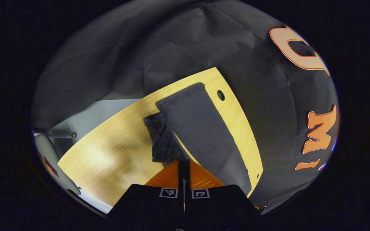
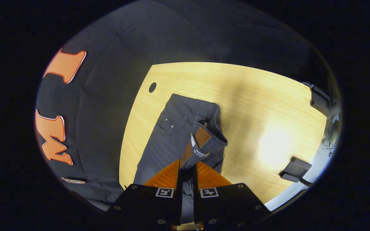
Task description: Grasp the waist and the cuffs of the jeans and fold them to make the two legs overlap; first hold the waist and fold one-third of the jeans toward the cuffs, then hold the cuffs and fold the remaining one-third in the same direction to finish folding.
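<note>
Right gripper (image 2: 187,168) is clamped on the jeans (image 2: 175,128) at the waist; left gripper (image 1: 184,166) pinches the cuff end, both lifted off the wooden table (image 2: 252,96). I'd carry both across together, taut, so one leg lands squarely on the other.

Dark charcoal-grey jeans (image 2: 172,134) with lighter stitching along seams and pocket, small pale metal rivets near the pocket at 10 o'clock of the cloth, a brown leather-look patch (image 2: 201,136) with a small white tag at the waistband. Same dark grey denim (image 1: 201,128) in the left gripper view, faintly checked lining on the folded part at 8 o'clock. Pale yellow wood-grain table (image 2: 255,96), fine straight lines, one black round hole (image 2: 152,87) at 10 o'clock. Black-and-white square markers (image 2: 165,192) on black gripper housings. Light grey floor (image 1: 108,112).
</note>
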Demonstrator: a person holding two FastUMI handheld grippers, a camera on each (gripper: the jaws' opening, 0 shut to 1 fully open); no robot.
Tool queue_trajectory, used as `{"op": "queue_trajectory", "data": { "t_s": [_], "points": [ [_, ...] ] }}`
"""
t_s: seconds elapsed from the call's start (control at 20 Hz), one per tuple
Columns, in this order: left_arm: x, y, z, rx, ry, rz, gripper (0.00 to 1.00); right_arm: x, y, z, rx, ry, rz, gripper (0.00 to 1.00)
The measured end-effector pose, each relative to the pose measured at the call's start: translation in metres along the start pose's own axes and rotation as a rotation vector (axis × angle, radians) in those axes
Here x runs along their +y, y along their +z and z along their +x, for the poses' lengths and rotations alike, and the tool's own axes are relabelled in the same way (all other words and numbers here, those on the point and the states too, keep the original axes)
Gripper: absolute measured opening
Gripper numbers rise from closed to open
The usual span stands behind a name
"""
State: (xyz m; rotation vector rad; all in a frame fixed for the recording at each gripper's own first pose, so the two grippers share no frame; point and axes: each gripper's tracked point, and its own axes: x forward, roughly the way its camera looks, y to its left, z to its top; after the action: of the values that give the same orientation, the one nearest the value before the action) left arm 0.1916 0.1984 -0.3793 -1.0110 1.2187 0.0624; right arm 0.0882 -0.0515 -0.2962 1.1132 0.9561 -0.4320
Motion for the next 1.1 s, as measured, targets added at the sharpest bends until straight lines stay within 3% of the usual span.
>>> {"op": "queue_trajectory", "data": {
  "t_s": [0.4, 0.65, 0.9, 1.1],
  "points": [
    [-0.047, 0.064, 0.039, 0.005, -0.03, 0.094, 0.02, 0.048, 0.029, 0.008, -0.039, 0.047, 0.064, 0.15],
    [-0.047, 0.11, 0.074, -0.031, 0.075, 0.087, 0.01, 0.075, 0.055, 0.054, 0.015, 0.036, 0.071, 0.14],
    [-0.056, 0.132, 0.123, -0.004, 0.182, 0.165, 0.01, 0.097, 0.077, 0.114, 0.075, -0.026, 0.07, 0.16],
    [-0.064, 0.141, 0.151, -0.001, 0.225, 0.236, 0.03, 0.098, 0.084, 0.147, 0.128, -0.091, 0.084, 0.16]
  ]
}}
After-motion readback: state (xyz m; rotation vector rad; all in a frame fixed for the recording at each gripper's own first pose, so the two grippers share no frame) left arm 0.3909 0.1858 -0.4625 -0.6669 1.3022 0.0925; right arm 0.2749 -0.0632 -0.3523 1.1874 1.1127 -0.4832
